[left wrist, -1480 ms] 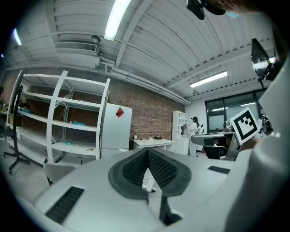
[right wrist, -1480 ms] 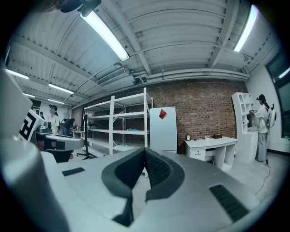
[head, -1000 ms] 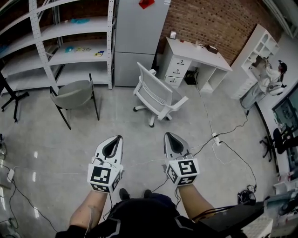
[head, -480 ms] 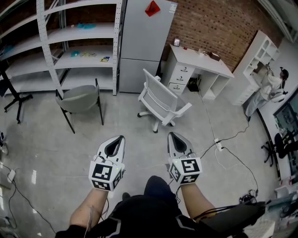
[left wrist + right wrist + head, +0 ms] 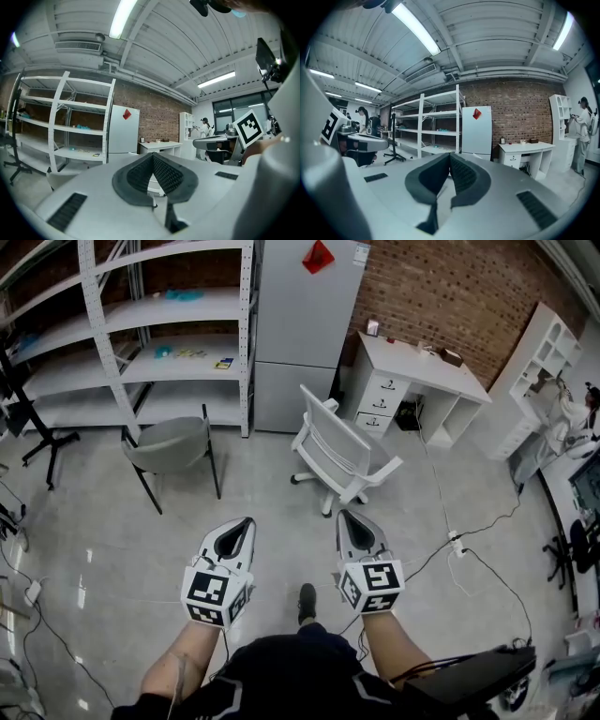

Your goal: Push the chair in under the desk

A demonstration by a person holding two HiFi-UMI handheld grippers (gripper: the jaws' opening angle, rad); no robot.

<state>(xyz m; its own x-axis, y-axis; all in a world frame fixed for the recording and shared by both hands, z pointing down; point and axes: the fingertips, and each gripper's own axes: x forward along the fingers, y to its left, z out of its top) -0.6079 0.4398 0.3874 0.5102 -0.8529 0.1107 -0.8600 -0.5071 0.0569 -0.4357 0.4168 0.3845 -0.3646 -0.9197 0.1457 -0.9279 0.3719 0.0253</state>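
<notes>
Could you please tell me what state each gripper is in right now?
Left gripper: closed, holding nothing.
Right gripper: closed, holding nothing.

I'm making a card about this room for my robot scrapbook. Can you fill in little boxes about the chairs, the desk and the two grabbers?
floor: grey, with cables lying on it
chair to push: white swivel chair, out on the open floor, not under the desk
desk: white desk, against the brick wall, beyond that chair
other chair: grey chair, by the shelves
left gripper: shut, empty, well short of the swivel chair
right gripper: shut, empty, also short of it
push: not yet begun
</notes>
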